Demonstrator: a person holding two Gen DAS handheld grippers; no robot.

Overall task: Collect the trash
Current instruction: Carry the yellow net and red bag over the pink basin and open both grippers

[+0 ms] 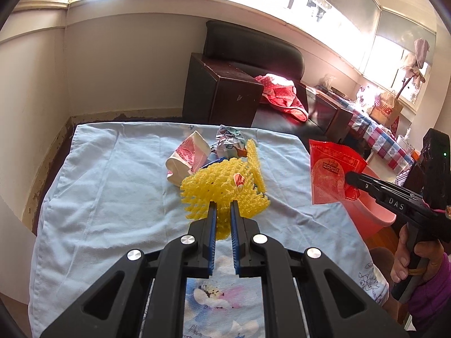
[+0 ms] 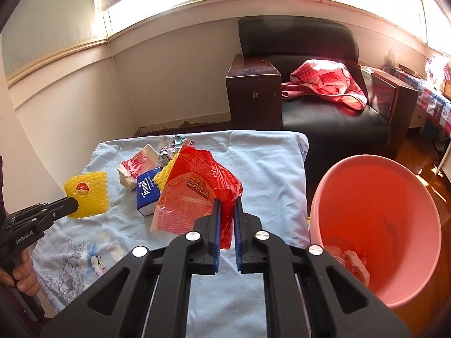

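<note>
"Tempo" in white script on the blue tissue pack [image 2: 148,192], lying on the light-blue cloth. "GenRobot.AI" in small white letters on the black body of the left gripper [image 2: 73,205]. "DAS" in white on the black upper arm of the right gripper [image 1: 349,180]. Red snack bag [image 2: 197,194] has "SQUIRRELS" along an arc, partly cut off, plus large Chinese characters I can't make out for certain. Brown paper shopping bag [image 1: 386,110] on the far checked table carries the "NB" logo with "new balance" under it. Round red sticker on the yellow foam net [image 2: 89,195]: print too small to read.
</note>
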